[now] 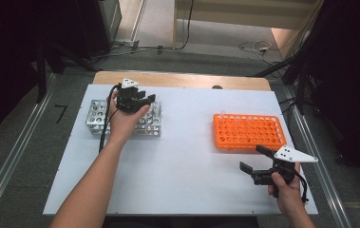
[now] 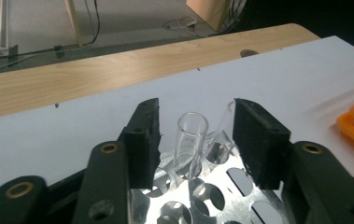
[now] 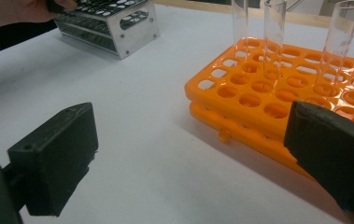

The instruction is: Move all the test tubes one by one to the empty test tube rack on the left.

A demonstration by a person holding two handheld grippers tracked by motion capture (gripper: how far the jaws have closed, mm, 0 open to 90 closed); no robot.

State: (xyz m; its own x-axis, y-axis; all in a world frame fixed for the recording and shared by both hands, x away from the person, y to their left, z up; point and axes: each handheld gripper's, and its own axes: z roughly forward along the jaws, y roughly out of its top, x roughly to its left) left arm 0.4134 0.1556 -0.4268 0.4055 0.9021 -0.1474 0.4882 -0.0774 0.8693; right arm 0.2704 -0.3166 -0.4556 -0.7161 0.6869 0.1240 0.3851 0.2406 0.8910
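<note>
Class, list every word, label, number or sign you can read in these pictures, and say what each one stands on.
"7": a dark mark like this digit on the grey floor left of the table; the only legible sign.
Clear tubes in the orange rack: faint markings, too blurred to read.
Metal rack: no text.

A clear tube [image 2: 192,140] stands in the metal rack [image 2: 221,196] between parted, untouching fingers [image 2: 143,140].

On the table [image 1: 177,156], the metal rack [image 1: 97,118] stands left, well apart from the plastic rack [image 1: 249,131] right.
</note>
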